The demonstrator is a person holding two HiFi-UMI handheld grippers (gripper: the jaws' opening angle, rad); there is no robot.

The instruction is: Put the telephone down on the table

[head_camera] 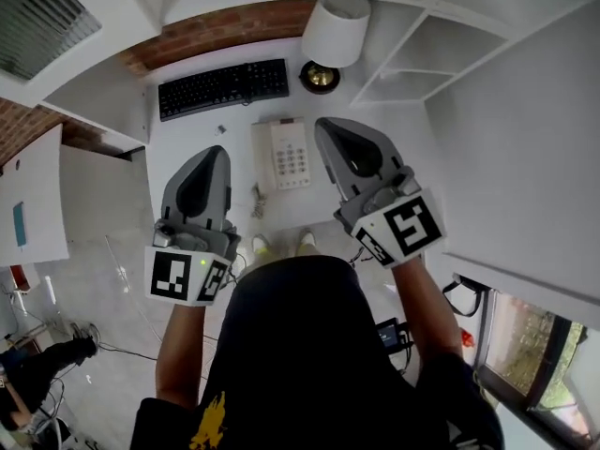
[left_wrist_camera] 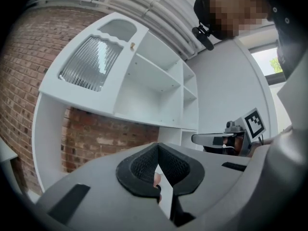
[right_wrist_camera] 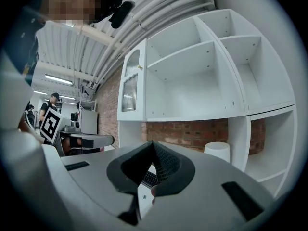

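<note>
A cream telephone (head_camera: 286,155) with a keypad lies flat on the white table (head_camera: 187,134), its coiled cord (head_camera: 257,200) trailing toward the front edge. My left gripper (head_camera: 218,151) hangs above the table to the left of the phone, jaws shut with nothing between them. To the right of the phone is my right gripper (head_camera: 324,124), also shut and holding nothing. In the left gripper view the closed jaws (left_wrist_camera: 158,150) point level at a white cabinet. In the right gripper view the closed jaws (right_wrist_camera: 152,147) face white shelves.
A black keyboard (head_camera: 223,87) lies behind the phone. A white-shaded lamp (head_camera: 336,32) on a dark base (head_camera: 320,77) stands at the back right. White shelves (head_camera: 412,54) rise on the right, a glass-fronted cabinet (left_wrist_camera: 91,64) on the left, brick wall (head_camera: 225,28) behind.
</note>
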